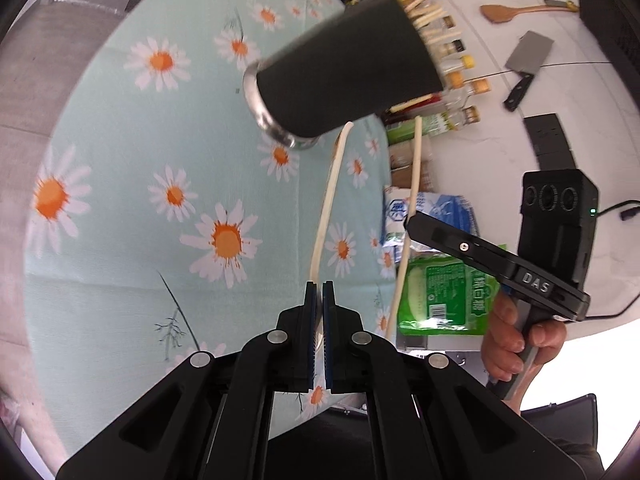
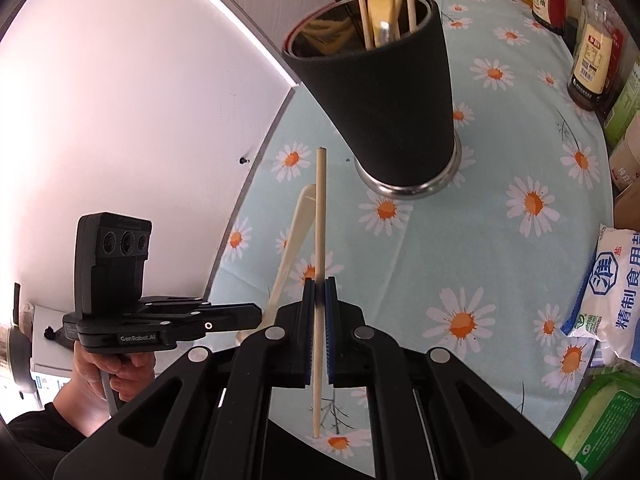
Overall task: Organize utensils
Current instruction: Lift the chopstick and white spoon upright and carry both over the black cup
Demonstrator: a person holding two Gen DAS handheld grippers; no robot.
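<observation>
Daisy-printed tablecloth is bearing a dark utensil cup; a cream plastic spoon is being gripped by the left gripper, a wooden chopstick by the right gripper.

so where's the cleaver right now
In the left wrist view the cleaver lies flat on the white counter at upper right, just below the wooden spatula and right of the row of small bottles.

light: bright, even | glare: wall blown out white, right view | blur: cup motion-smeared, left view | distortion: heavy fisheye bend, dark vignette at corners | shadows: soft, faint on tablecloth
</observation>
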